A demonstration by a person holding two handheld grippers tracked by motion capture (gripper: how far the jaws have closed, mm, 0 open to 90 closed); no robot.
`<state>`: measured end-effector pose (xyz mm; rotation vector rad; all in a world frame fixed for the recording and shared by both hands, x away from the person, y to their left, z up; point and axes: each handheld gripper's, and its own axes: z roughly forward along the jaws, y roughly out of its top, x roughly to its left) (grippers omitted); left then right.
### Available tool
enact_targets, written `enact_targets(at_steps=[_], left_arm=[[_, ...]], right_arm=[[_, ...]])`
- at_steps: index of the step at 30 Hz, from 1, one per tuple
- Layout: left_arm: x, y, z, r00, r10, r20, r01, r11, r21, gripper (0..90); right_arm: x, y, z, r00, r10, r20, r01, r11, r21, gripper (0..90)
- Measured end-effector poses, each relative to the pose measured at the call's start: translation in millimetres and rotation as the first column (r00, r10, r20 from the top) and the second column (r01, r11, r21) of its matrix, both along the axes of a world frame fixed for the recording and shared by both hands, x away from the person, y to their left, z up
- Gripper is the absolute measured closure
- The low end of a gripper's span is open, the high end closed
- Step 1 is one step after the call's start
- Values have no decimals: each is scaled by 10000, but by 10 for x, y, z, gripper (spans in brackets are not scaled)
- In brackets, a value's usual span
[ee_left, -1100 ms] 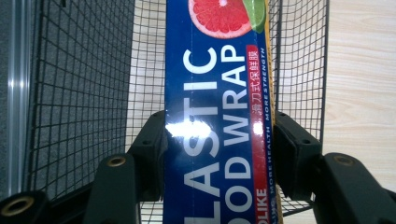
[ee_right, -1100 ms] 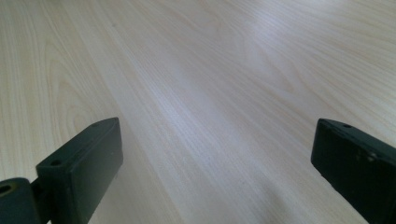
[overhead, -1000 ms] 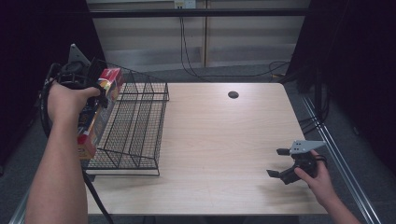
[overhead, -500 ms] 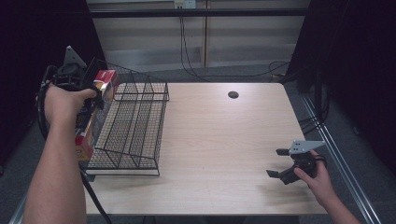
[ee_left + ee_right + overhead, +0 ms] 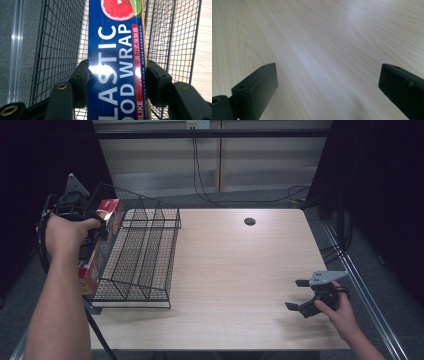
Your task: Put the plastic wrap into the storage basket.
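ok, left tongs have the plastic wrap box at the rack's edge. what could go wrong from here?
1. The left tongs pinch the plastic wrap box by its glossy sides, with much of its length beyond the jaws; it could slip or pivot.
2. The box sits against the wire rack at its left side; a corner could catch the mesh or nudge the rack.
3. The rack stands at the table edge, and the right tongs rest far away, open, not steadying it.
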<state>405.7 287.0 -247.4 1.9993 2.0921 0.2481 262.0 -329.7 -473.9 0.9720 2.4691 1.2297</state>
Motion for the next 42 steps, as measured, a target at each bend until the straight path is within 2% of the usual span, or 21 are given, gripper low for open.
enact_targets(at_steps=[4, 13, 14, 27, 31, 39, 42], left_arm=[[1, 13, -29, 9999, 171, 3, -171, 9998, -35, 450], [11, 29, -66, 9999, 77, -98, -77, 10000, 43, 449], [12, 14, -79, 9997, 188, -124, -187, 9998, 27, 450], [90, -43, -155, 9998, 29, -190, -27, 10000, 63, 448], [118, -62, -197, 9997, 116, -213, -116, 9999, 13, 447], [161, -82, -215, 9996, -38, -291, 41, 10000, 73, 445], [172, -112, -221, 9995, 111, -280, -109, 9999, 82, 445]], right_arm=[[1, -2, 0, 10000, 5, -9, -5, 10000, 9, 19], [-1, 1, 0, 10000, 6, -11, -6, 10000, 3, 20], [0, -1, -1, 10000, 12, -9, -12, 10000, -4, 20], [0, 4, -4, 10000, 18, 36, -17, 10000, -21, 20], [-3, 2, -7, 10000, 33, -7, -33, 10000, -5, 19], [-3, 6, -11, 10000, 10, -40, -10, 10000, -7, 20], [-2, 10, -10, 10000, 20, -62, -20, 10000, 17, 19]])
